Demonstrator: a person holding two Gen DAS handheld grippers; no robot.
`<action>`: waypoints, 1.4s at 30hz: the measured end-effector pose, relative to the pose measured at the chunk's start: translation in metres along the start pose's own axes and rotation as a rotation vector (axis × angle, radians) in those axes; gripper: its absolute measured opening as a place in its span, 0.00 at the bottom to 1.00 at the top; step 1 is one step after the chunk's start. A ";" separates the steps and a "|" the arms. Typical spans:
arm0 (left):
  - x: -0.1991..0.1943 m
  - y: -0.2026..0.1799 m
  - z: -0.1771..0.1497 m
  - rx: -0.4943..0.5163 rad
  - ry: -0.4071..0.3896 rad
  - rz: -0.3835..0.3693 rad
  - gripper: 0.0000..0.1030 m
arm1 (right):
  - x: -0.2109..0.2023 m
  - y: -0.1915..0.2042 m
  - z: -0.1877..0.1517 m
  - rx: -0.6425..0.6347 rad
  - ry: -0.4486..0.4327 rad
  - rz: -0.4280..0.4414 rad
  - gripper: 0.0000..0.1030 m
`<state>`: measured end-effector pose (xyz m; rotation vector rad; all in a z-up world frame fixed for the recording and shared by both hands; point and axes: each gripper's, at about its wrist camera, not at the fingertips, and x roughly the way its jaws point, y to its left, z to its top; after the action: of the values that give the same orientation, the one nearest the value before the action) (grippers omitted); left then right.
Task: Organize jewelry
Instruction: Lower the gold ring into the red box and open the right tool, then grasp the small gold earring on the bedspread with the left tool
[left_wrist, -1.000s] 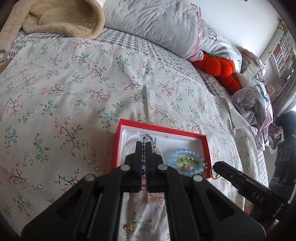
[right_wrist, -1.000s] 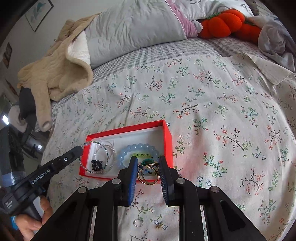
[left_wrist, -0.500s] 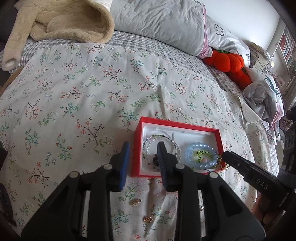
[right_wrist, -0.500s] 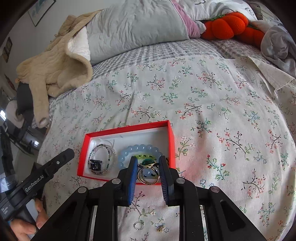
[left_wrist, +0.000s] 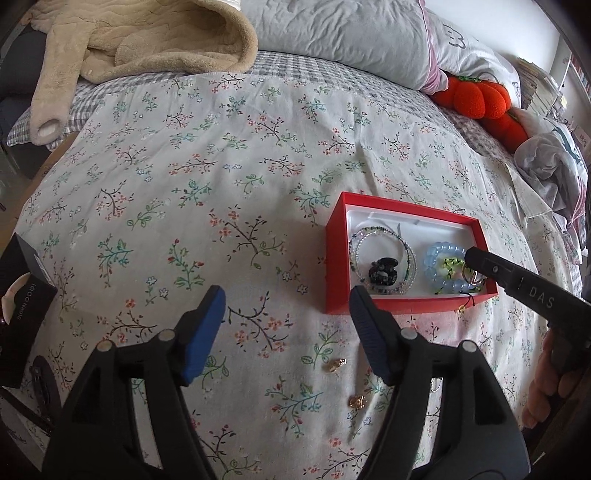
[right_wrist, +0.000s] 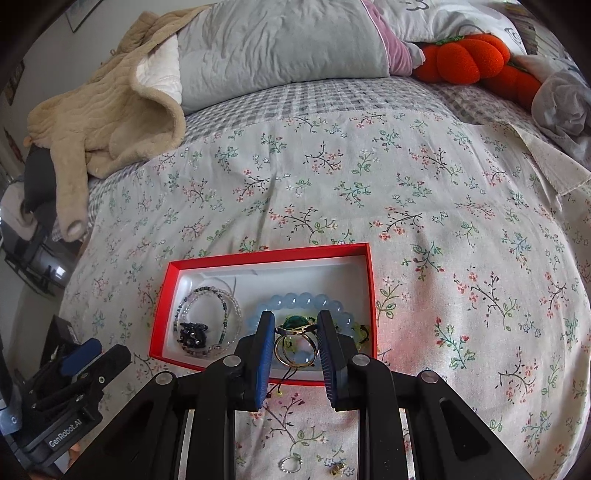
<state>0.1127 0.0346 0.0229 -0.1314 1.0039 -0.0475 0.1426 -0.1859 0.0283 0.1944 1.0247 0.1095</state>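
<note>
A bed (left_wrist: 229, 177) fills both views, covered with a pale floral quilt over a grey-and-white checked sheet that shows along the upper part of each frame. At the upper left of the left wrist view lies a beige fleece garment (left_wrist: 140, 40), beside it a grey pillow (left_wrist: 332, 33), and at the upper right an orange plush pumpkin (left_wrist: 476, 98) next to rumpled grey cloth. Bookshelves stand at the far right edge of that view. A black box (left_wrist: 22, 314) sits at the lower left.

The red jewelry box (right_wrist: 162, 325) rests open on the quilt, right of centre in the left wrist view. Inside it are coiled beaded bracelets (right_wrist: 210, 306) with a small black clip (right_wrist: 194, 334) on the left side, and a light blue bead bracelet (right_wrist: 306, 301) on the right side.

The left hand-held gripper (left_wrist: 286, 310) hangs over bare quilt just left of the box, its jaws opening with nothing between them. The right hand-held gripper (right_wrist: 295, 339) is over the box's near right corner, clamped on a gold ring with a green stone (right_wrist: 295, 345).

Small gold earrings (left_wrist: 334, 364) and a thin silver ring (right_wrist: 291, 464) lie loose on the quilt below the box.
</note>
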 end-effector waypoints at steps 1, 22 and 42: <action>0.000 0.001 -0.001 -0.002 0.001 0.008 0.71 | 0.001 0.000 0.000 0.001 0.002 -0.004 0.23; 0.004 -0.006 -0.036 0.072 0.077 0.008 0.79 | -0.038 -0.003 -0.032 -0.049 0.009 0.056 0.67; 0.013 -0.034 -0.099 0.397 0.132 -0.154 0.79 | -0.013 -0.035 -0.100 -0.206 0.156 -0.044 0.71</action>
<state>0.0369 -0.0091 -0.0364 0.1602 1.0953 -0.3984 0.0502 -0.2116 -0.0185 -0.0249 1.1640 0.1912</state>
